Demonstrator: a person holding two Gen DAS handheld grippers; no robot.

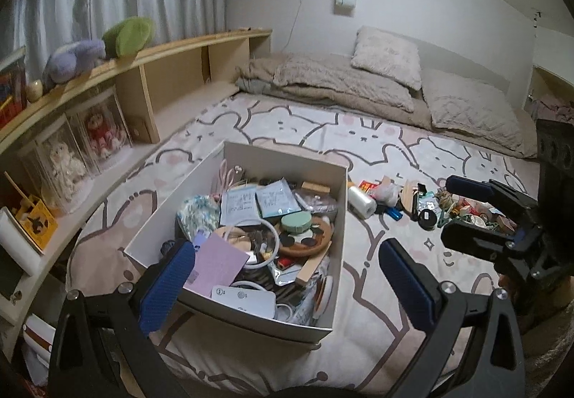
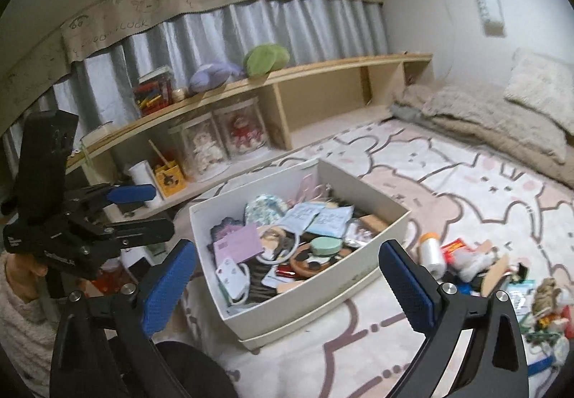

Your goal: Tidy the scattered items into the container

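A white box point(image 1: 333, 247) point(image 2: 366, 281) stands on the bunny-print bedspread, piled with packets, cables, a hoop and a green round tin point(image 1: 296, 223) point(image 2: 324, 246). Scattered items lie right of it: a white plastic roll point(image 1: 362, 202) point(image 2: 432, 254), a blue lighter point(image 1: 394, 215), a black disc point(image 1: 427, 218) and a heap of small things point(image 1: 477, 211) point(image 2: 545, 304). My left gripper point(image 1: 287, 276) is open and empty over the box's near edge; it shows in the right wrist view point(image 2: 143, 207). My right gripper point(image 2: 287, 286) is open and empty near the box; it shows in the left wrist view point(image 1: 462, 207) over the heap.
A wooden shelf point(image 1: 172, 53) point(image 2: 323, 75) runs along the left with plush toys point(image 1: 82, 57), doll cases point(image 2: 222, 139) and a yellow box point(image 1: 36, 222). Folded blankets and pillows point(image 1: 387, 78) lie at the bed's far end.
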